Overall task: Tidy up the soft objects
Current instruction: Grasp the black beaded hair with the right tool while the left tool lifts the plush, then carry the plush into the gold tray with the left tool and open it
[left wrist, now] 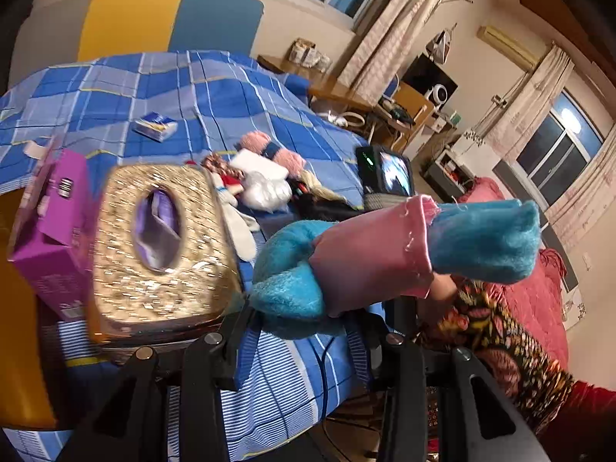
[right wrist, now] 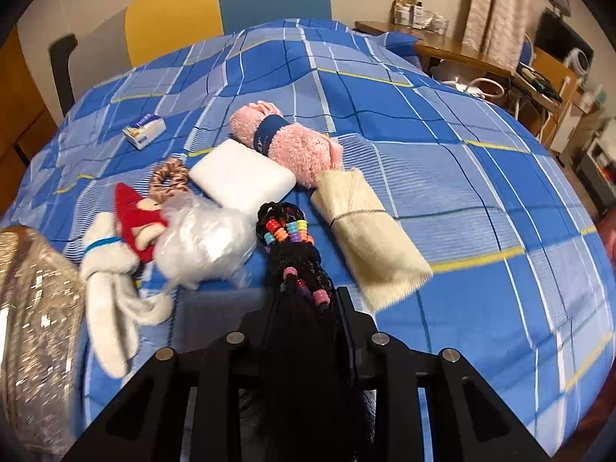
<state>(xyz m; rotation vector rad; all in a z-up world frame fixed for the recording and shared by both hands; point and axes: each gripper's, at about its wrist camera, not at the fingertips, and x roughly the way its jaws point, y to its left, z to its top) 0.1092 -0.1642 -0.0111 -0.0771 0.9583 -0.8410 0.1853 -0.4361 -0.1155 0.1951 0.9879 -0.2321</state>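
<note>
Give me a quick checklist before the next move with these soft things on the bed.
1. Left gripper holds the blue and pink plush toy: ok.
2. Right gripper closed on the black beaded hair piece: ok.
3. Gold tissue box opening free: cannot tell, something purple shows inside.
4. Pink towel roll, white pad and cream cloth lie clear of both grippers: ok.
5. Hair piece fully lifted off the bedspread: cannot tell.

In the right wrist view the bedspread point(right wrist: 481, 192) lies bare across the whole right half and the top — open passage there. Left of centre is crowded: white pad point(right wrist: 240, 179), pink roll point(right wrist: 292, 142), cream cloth point(right wrist: 371, 235), plastic bag point(right wrist: 204, 242), plush toy point(right wrist: 115, 265) — with a glittery box point(right wrist: 34, 308) blocking the lower left edge.
</note>
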